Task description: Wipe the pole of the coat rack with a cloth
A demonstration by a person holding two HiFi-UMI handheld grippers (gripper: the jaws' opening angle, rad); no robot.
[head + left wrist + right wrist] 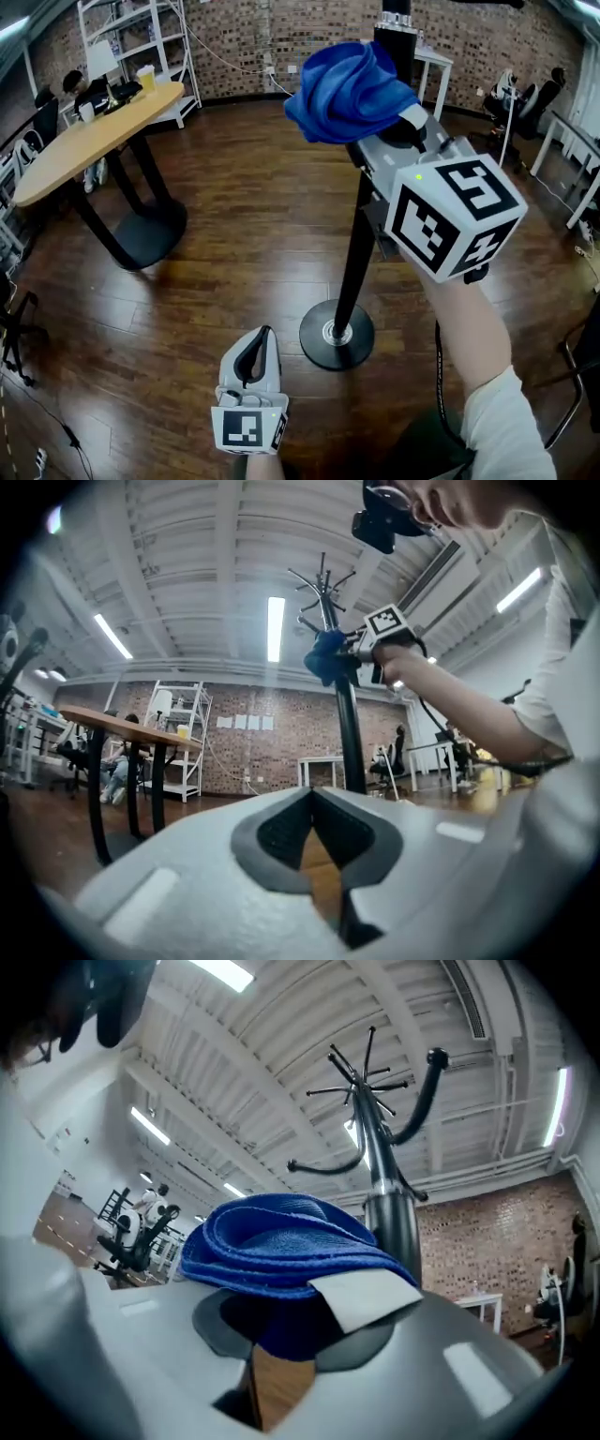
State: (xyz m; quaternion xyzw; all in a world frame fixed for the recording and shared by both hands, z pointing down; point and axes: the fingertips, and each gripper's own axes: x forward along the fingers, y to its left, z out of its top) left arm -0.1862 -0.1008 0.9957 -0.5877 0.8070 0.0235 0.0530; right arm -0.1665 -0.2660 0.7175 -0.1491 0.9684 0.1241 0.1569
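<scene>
The black coat rack pole (356, 253) rises from a round black base (337, 335) on the wood floor. My right gripper (398, 131) is shut on a folded blue cloth (349, 91) and holds it high against the pole. In the right gripper view the blue cloth (281, 1246) with a white tag bulges over the jaws just left of the pole (394, 1218), with the hooks above. In the left gripper view the pole (349, 733) and cloth (326, 655) show ahead. My left gripper (260, 342) hangs low near the base, shut and empty (312, 797).
A long wooden table (89, 141) on black legs stands at the left with cups and people seated behind it. White shelving (141, 42) lines the brick back wall. White desks (433, 66) and office chairs (525, 98) stand at the right. A person's sleeve (511, 436) holds the right gripper.
</scene>
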